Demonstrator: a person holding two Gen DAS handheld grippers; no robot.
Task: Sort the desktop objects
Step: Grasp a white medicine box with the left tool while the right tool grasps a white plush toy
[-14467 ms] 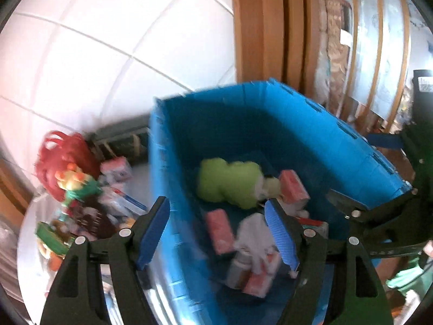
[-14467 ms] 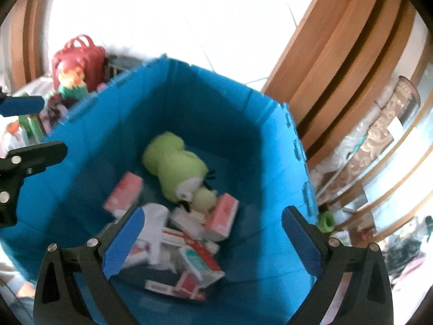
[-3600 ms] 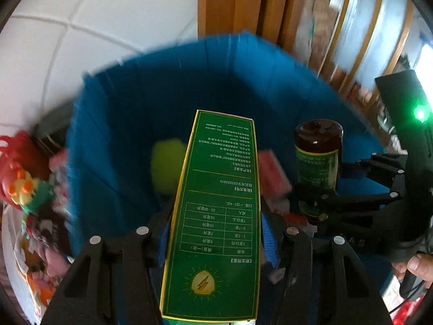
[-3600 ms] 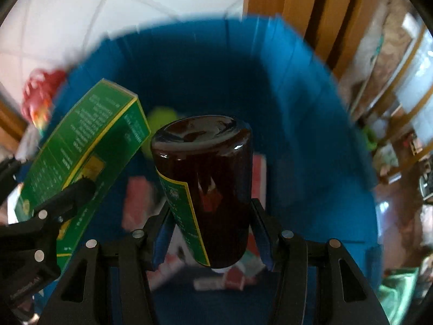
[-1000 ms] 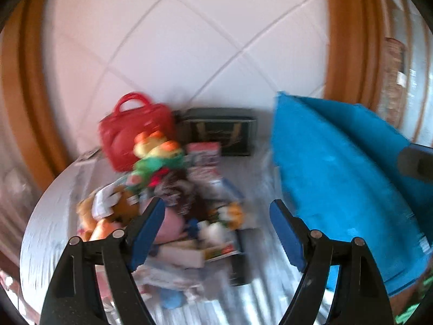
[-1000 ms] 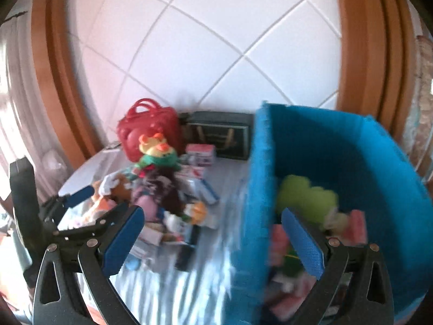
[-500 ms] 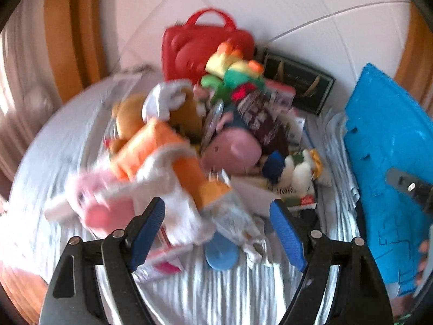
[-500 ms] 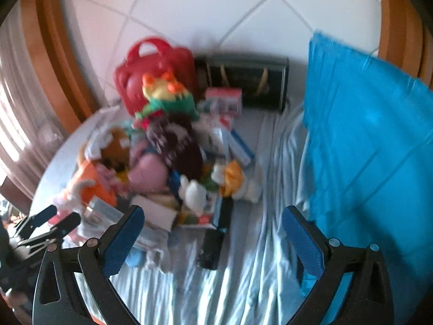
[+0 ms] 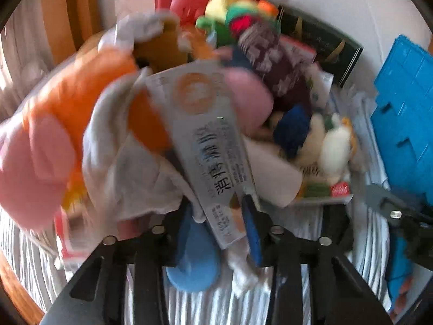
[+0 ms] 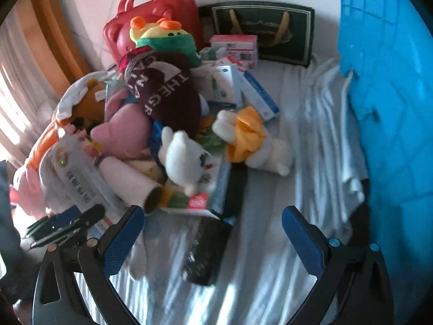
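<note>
A heap of plush toys and cartons lies on a striped cloth (image 10: 270, 257). My left gripper (image 9: 220, 224) reaches into its near edge. Its jaws are closing on the lower end of a long white carton with black print (image 9: 211, 140), and the blue pads touch both its sides. In the right wrist view that carton (image 10: 78, 184) lies at the heap's left edge with the left gripper (image 10: 65, 227) at its end. My right gripper (image 10: 213, 233) hangs open above the cloth, over a flat black object (image 10: 208, 252). The blue bin (image 10: 392, 108) stands at the right.
In the heap are a white plush (image 10: 186, 157), a plush in yellow (image 10: 249, 135), a maroon plush (image 10: 162, 94), a pink one (image 10: 121, 132), a cardboard tube (image 10: 130, 181) and small cartons (image 10: 232, 44). A red bag (image 10: 151, 19) and a dark box (image 10: 262, 29) stand by the tiled wall.
Both grippers have dropped toward the heap. The left jaws, wide apart before, have narrowed around the white carton. The right jaws stay wide.
</note>
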